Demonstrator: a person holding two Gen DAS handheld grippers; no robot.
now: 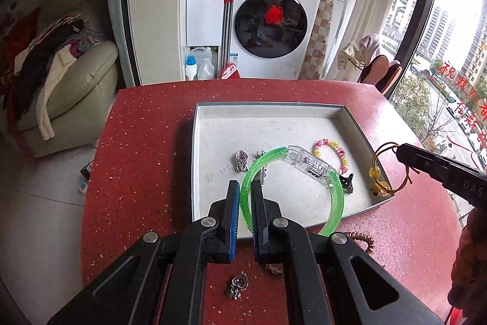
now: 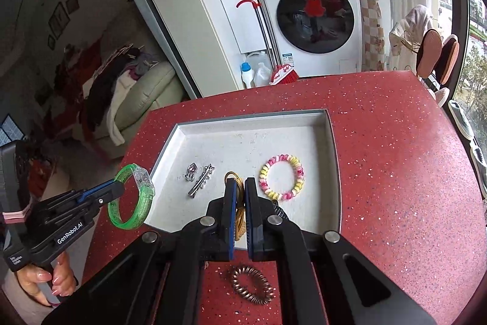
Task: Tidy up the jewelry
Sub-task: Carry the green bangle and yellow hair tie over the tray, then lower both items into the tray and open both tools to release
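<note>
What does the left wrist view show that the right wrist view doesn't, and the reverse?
Left wrist only: a silver charm on the red counter and a black clip in the tray.
Right wrist only: the hand holding the left gripper, and a brown coil tie, whole.
Both: white tray, green bangle, pink-yellow coil tie, silver clip.

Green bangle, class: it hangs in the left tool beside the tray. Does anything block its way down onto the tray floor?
Nothing visible does. The green bangle, clamped in the left tool, hangs off the tray's left rim. The floor near that rim is bare; the silver charm and hair clip lie further in.
</note>
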